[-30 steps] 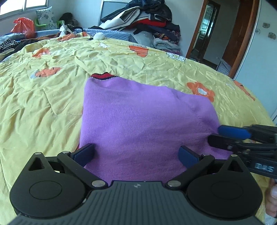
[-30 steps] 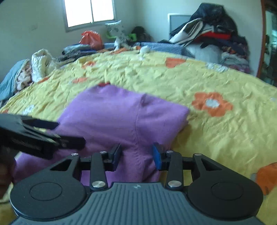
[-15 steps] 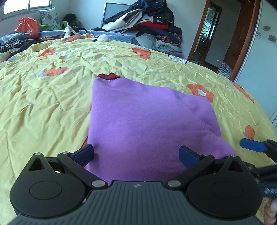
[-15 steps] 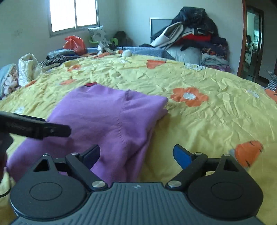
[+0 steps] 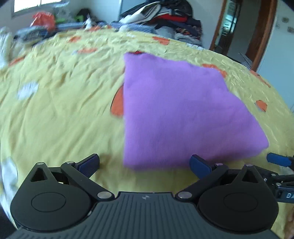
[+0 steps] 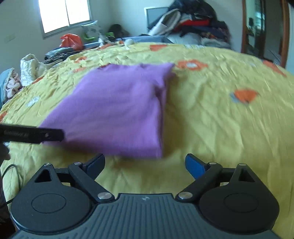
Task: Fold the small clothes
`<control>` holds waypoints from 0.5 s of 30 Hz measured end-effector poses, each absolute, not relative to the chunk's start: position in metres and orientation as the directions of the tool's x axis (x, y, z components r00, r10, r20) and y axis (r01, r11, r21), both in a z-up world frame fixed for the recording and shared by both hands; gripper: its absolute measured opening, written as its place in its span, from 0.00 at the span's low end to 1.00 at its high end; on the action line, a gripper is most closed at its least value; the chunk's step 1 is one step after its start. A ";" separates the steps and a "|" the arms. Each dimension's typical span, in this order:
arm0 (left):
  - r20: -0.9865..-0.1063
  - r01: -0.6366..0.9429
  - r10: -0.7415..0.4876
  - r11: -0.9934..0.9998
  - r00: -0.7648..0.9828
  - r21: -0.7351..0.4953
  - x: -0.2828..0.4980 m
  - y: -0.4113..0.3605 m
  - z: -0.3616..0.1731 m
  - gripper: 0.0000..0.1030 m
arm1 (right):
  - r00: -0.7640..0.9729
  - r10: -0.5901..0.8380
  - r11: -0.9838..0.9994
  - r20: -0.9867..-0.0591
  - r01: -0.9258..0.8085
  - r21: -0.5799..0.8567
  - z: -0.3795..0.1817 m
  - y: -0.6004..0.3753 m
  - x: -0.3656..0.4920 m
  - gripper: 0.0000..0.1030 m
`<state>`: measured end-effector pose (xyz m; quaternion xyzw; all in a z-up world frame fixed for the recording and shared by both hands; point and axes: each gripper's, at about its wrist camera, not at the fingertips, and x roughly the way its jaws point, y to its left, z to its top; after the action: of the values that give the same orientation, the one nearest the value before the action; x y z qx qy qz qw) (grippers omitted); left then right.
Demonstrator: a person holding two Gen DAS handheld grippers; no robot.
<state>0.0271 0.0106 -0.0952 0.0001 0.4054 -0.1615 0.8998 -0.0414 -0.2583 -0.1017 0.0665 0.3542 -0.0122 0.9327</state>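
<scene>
A folded purple garment (image 5: 180, 110) (image 6: 117, 110) lies flat on the yellow flowered bedspread (image 5: 55, 110) (image 6: 220, 128), with a bit of red collar (image 5: 137, 53) showing at its far edge. My left gripper (image 5: 144, 161) is open just short of the garment's near edge, with nothing between its pads. My right gripper (image 6: 145, 160) has its jaws opening wide near the garment's near right corner, and only bedspread lies between them. Each gripper shows in the other's view: the right one (image 5: 279, 160) at the garment's right, the left one (image 6: 36, 133) at its left.
A heap of clothes (image 5: 165, 16) (image 6: 193, 23) is piled beyond the bed's far side. More bundles and an orange bag (image 6: 70, 40) sit along the far left under a window. A wooden door frame (image 5: 261, 36) stands at the right. Yellow bedspread spreads right of the garment.
The right gripper's jaws opened and let go of the purple fabric. Both grippers drew back, so the garment now lies ahead of them instead of between the fingers.
</scene>
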 end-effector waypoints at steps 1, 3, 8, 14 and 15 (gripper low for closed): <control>-0.723 0.288 -0.283 0.950 0.630 -0.121 0.022 0.012 -0.095 1.00 | 0.752 0.015 0.992 -0.658 0.072 0.105 -0.103 -0.255 -0.045 0.94; -0.730 0.269 -0.244 0.959 0.638 -0.086 0.016 0.011 -0.097 1.00 | 0.750 0.001 0.993 -0.662 0.076 0.088 -0.104 -0.248 -0.048 0.97; -0.735 0.266 -0.185 0.964 0.653 -0.007 0.005 0.003 -0.100 1.00 | 0.745 -0.018 0.998 -0.667 0.050 0.028 -0.109 -0.229 -0.049 1.00; -0.739 0.234 -0.155 0.972 0.655 0.003 0.008 0.000 -0.101 1.00 | 0.735 -0.041 0.998 -0.677 0.056 0.001 -0.108 -0.223 -0.039 1.00; -0.739 0.231 -0.154 0.973 0.656 0.002 0.009 0.000 -0.101 1.00 | 0.735 -0.042 0.998 -0.676 0.058 0.000 -0.109 -0.221 -0.037 1.00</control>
<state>0.0086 -0.0002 -0.1006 0.0477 0.4008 -0.1060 0.9088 -0.0366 -0.2213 -0.1087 0.0106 0.3628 -0.0268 0.9314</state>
